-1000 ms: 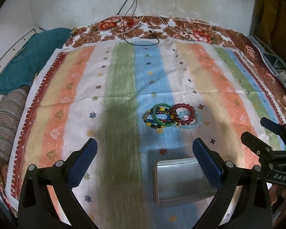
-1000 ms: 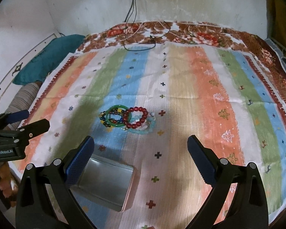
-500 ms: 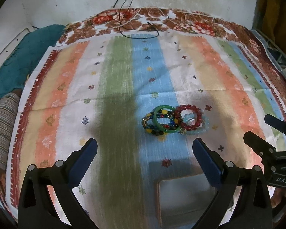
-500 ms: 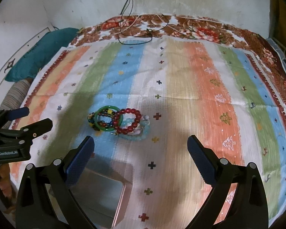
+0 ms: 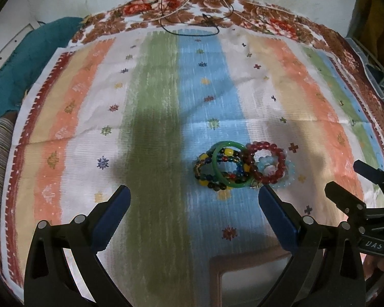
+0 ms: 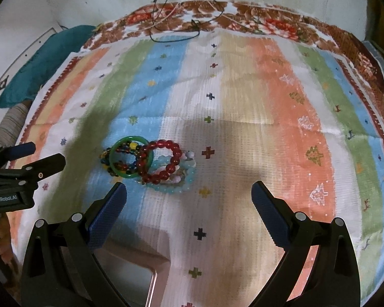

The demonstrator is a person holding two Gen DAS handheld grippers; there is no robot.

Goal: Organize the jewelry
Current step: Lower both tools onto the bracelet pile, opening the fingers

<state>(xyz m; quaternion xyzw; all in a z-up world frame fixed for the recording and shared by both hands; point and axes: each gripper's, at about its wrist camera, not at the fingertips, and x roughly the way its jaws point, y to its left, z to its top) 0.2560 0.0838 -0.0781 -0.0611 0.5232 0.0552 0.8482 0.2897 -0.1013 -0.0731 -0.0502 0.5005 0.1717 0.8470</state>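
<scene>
**Both grippers close in on the bracelet pile**

Over the last second both views have slid forward: the bracelets (image 5: 243,168) now sit lower and larger, while the metal tin (image 5: 245,278) has dropped to the bottom edge. The left gripper (image 5: 193,206) has its jaws spread wide, holding nothing; the right gripper (image 6: 189,204) is equally wide and empty. The pile lies on the striped cloth (image 5: 153,128), a green bangle (image 6: 130,157) overlapping a red bead bracelet (image 6: 161,161), a pale blue one beneath. Nothing is sorted yet; the advance suggests a first pick is imminent, and the tangle may lift together
</scene>
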